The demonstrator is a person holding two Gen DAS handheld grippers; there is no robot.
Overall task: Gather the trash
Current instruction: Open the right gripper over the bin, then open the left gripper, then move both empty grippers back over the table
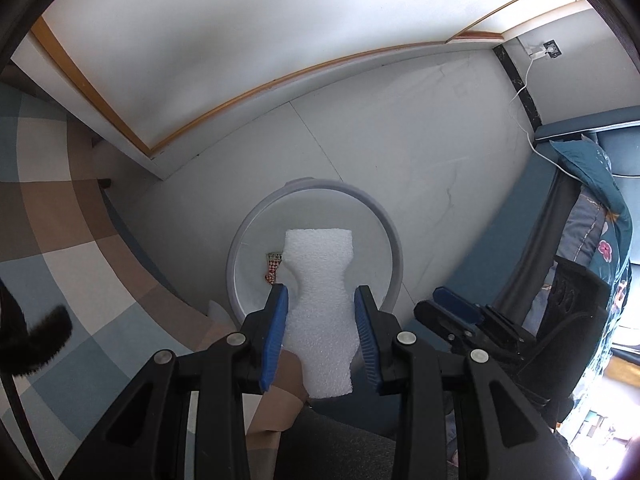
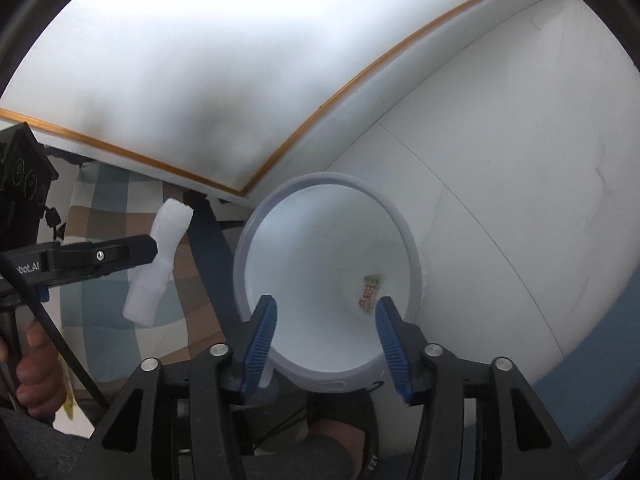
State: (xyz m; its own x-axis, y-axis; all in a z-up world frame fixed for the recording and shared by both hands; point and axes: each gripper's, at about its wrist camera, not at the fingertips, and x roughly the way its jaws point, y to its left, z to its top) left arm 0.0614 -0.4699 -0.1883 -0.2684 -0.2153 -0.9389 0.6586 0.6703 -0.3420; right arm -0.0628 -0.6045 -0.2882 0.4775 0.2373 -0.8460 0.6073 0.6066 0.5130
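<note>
My left gripper [image 1: 321, 294] is shut on a white foam piece [image 1: 320, 292], held above the near side of a round white bin [image 1: 394, 240]. A small red-and-white checked wrapper [image 1: 274, 268] lies inside the bin. In the right wrist view the bin [image 2: 412, 240] sits straight ahead with the wrapper [image 2: 370, 294] at its bottom. My right gripper [image 2: 326, 308] is open and empty just above the bin's near rim. The left gripper and the foam piece [image 2: 158, 256] show at the left of that view.
A checked blue, brown and white rug [image 1: 56, 208] covers the floor at the left. A white wall with a wooden trim strip [image 1: 256, 90] stands behind the bin. A blue sofa with a patterned cushion [image 1: 592, 184] is at the right.
</note>
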